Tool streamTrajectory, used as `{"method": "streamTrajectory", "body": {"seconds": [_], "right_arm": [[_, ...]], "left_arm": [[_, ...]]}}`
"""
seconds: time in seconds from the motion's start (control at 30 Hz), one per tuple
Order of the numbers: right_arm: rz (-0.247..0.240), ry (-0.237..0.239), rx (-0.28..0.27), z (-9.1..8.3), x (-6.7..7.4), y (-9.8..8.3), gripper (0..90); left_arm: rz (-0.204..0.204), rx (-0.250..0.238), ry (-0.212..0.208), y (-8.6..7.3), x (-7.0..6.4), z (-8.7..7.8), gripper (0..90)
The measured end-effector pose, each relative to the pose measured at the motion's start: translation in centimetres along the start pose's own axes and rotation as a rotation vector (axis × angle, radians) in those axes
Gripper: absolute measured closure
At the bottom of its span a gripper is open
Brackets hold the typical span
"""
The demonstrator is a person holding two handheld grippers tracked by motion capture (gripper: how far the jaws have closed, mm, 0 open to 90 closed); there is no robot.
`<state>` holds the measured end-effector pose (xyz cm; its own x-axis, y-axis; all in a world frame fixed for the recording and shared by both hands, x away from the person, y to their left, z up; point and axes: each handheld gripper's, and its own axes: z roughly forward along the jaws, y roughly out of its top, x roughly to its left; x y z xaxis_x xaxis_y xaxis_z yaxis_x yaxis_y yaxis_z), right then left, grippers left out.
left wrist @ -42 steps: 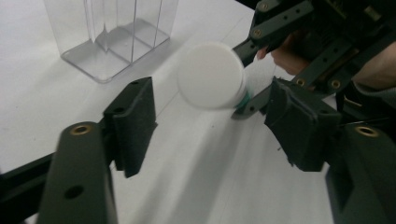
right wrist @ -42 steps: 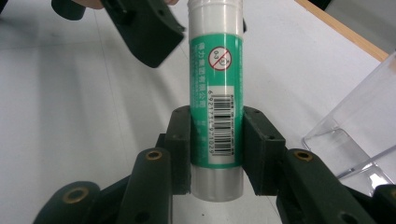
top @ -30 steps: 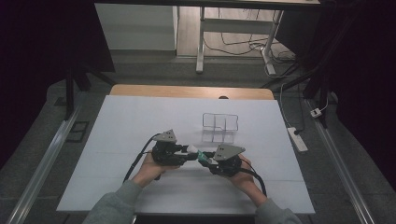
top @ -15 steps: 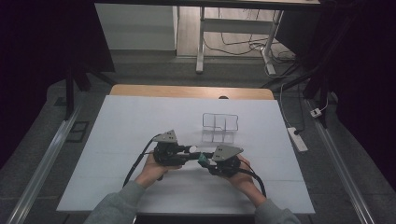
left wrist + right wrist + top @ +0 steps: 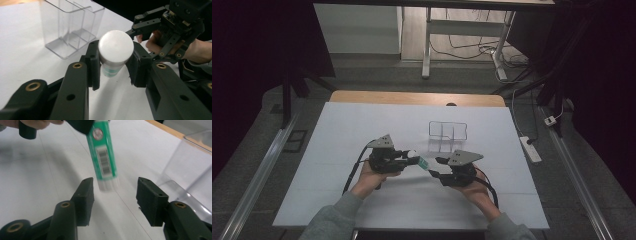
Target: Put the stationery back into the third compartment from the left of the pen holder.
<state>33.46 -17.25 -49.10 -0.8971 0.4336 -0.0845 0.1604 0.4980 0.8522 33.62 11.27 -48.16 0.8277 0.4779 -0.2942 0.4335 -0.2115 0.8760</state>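
1. One green-and-white tube [image 5: 103,152] with a white cap [image 5: 115,47] hangs above the white table [image 5: 342,130], pinched at the cap end by the left gripper [image 5: 113,65].
2. Its barcoded lower end hangs between the right gripper's [image 5: 113,192] spread jaws, which are not touching it.
3. Just beyond both grippers stands a clear divided container [image 5: 448,131], upright on the table.
4. Both hands reach in from the near edge, grey sleeves showing.
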Motion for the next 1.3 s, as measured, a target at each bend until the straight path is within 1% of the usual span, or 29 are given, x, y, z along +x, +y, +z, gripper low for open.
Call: {"method": "streamTrajectory", "body": {"seconds": [0.07, 0.13, 0.17, 0.23, 0.27, 0.37, 0.5, 0.53, 0.6, 0.67, 0.73, 0.83, 0.9, 1.03, 1.1, 1.17, 1.27, 1.3], "right_arm": [[0.014, -0.002, 0.005, -0.4, -0.2, -0.2, 43.9], [0.03, -0.015, 0.008, -0.9, -0.5, -0.6, 43.0], [0.039, -0.024, 0.019, -1.2, -0.6, -0.8, 42.5], [0.059, -0.038, 0.024, -1.9, -0.8, -1.3, 41.9], [0.066, -0.036, 0.02, -2.3, -0.8, -1.6, 41.6], [0.066, -0.06, 0.037, -3.6, -1.1, -2.4, 41.2], [0.101, -0.095, 0.049, -5.2, -1.8, -3.7, 41.1], [0.119, -0.104, 0.042, -5.7, -2.1, -4.1, 41.1], [0.139, -0.124, 0.043, -6.4, -2.4, -4.6, 41.0], [0.148, -0.126, 0.033, -7.0, -2.5, -5.0, 41.0], [0.146, -0.141, 0.039, -7.6, -2.7, -5.6, 40.9], [0.161, -0.161, 0.043, -8.4, -2.9, -6.3, 40.7], [0.168, -0.168, 0.043, -8.9, -3.1, -6.7, 40.6], [0.189, -0.194, 0.045, -9.7, -3.4, -7.4, 40.4], [0.193, -0.21, 0.052, -10.1, -3.6, -7.7, 40.3], [0.202, -0.214, 0.05, -10.4, -3.7, -8.0, 40.3], [0.195, -0.229, 0.058, -10.5, -3.9, -8.3, 40.3], [0.193, -0.22, 0.06, -10.4, -3.9, -8.3, 40.3]], "left_arm": [[-0.003, -0.01, 0.01, 0.0, 0.2, -0.4, 64.8], [-0.008, -0.019, 0.018, 0.1, 0.4, -0.8, 64.7], [-0.007, -0.019, 0.021, 0.1, 0.5, -0.9, 64.8], [-0.011, -0.024, 0.026, 0.1, 0.6, -1.2, 64.8], [-0.009, -0.024, 0.029, 0.1, 0.7, -1.3, 64.7], [-0.008, -0.027, 0.035, 0.1, 0.7, -1.5, 64.7], [-0.002, -0.03, 0.035, 0.2, 0.6, -1.7, 64.7], [-0.001, -0.033, 0.035, 0.2, 0.6, -1.8, 64.7], [-0.001, -0.037, 0.035, 0.3, 0.6, -1.9, 64.8], [0.0, -0.041, 0.035, 0.4, 0.6, -2.0, 64.8], [0.002, -0.043, 0.035, 0.5, 0.5, -2.1, 64.7], [0.006, -0.05, 0.035, 0.7, 0.4, -2.2, 64.7], [0.005, -0.054, 0.027, 0.8, 0.4, -2.2, 64.7], [0.013, -0.054, 0.02, 1.5, 0.4, -1.8, 64.7], [0.018, -0.068, 0.011, 2.1, 0.3, -1.6, 64.7], [0.026, -0.072, 0.006, 2.6, 0.3, -1.5, 64.7], [0.04, -0.082, 0.007, 3.5, 0.4, -1.3, 64.7], [0.045, -0.08, 0.009, 3.8, 0.4, -1.2, 64.7]]}}
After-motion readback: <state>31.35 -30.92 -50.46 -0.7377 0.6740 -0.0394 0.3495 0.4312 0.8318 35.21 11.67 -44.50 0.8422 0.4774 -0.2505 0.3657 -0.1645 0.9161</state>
